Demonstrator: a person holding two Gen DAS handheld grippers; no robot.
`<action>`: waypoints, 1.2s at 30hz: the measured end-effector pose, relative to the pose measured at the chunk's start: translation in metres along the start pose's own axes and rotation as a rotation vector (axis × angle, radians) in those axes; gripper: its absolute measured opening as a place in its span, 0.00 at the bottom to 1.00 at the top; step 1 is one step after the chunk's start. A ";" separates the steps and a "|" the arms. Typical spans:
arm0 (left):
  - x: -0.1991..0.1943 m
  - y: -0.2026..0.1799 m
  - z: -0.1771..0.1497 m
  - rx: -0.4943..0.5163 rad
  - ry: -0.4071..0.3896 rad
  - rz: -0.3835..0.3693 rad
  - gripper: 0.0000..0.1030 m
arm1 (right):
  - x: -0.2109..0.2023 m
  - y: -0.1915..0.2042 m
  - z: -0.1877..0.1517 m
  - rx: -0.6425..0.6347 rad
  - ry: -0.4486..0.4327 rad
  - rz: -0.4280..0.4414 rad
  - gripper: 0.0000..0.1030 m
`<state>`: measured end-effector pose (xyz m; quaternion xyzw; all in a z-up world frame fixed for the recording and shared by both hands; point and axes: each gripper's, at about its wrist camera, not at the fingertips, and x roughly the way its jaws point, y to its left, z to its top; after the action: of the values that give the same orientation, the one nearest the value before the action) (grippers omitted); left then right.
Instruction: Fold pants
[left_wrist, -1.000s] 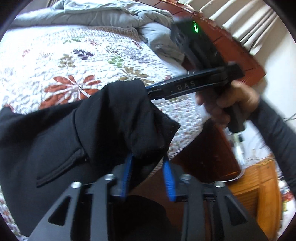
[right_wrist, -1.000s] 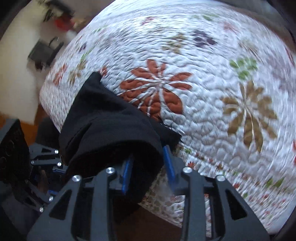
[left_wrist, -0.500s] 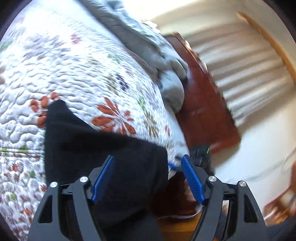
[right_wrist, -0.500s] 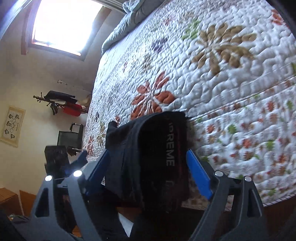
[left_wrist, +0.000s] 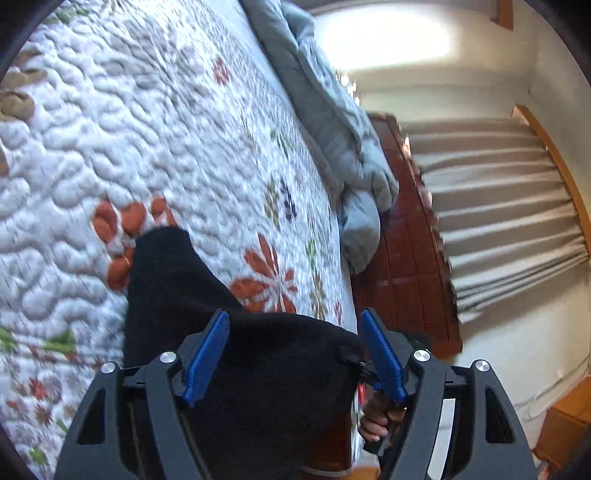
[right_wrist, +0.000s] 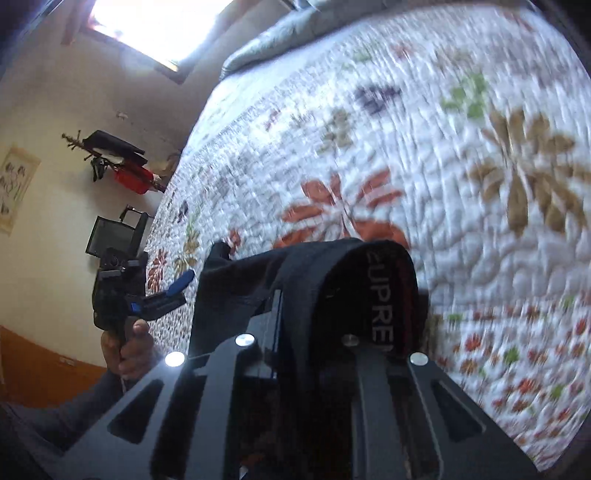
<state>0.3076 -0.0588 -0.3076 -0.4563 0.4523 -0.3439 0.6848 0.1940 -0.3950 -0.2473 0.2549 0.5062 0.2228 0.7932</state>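
Black pants (left_wrist: 177, 280) lie bunched at the near edge of a floral quilted bed (left_wrist: 147, 129). My left gripper (left_wrist: 293, 317) is open, blue pads wide apart, with the dark cloth under and between them but not pinched. In the right wrist view the waistband end of the pants (right_wrist: 332, 280), with a lettered band, is draped over my right gripper (right_wrist: 314, 306). Its jaws are closing with the fabric between them, and the cloth hides its fingers. The left gripper (right_wrist: 177, 290) also shows there, open, beside the pants' left edge.
A grey duvet (left_wrist: 332, 122) is heaped along the bed's far side by a dark wooden frame (left_wrist: 406, 258) and curtains (left_wrist: 498, 221). In the right wrist view a coat rack (right_wrist: 114, 162) and a dark chair (right_wrist: 114, 236) stand by the wall. A hand (right_wrist: 129, 347) grips the left tool.
The left gripper has let go of the pants, opened wide and rolled. The right gripper opened around the waistband half a second ago and has now closed in on it.
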 end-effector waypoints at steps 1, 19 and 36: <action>0.000 0.002 0.001 -0.006 -0.016 0.000 0.71 | 0.001 -0.001 0.003 -0.007 -0.020 0.001 0.12; 0.011 -0.031 -0.015 0.222 0.110 0.228 0.80 | -0.030 -0.073 -0.077 0.330 -0.021 0.018 0.70; 0.031 -0.039 -0.041 0.474 0.195 0.409 0.81 | -0.013 -0.028 -0.081 0.326 0.027 -0.154 0.30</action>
<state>0.2785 -0.1125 -0.2881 -0.1486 0.5054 -0.3372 0.7802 0.1173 -0.4096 -0.2852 0.3375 0.5642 0.0799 0.7492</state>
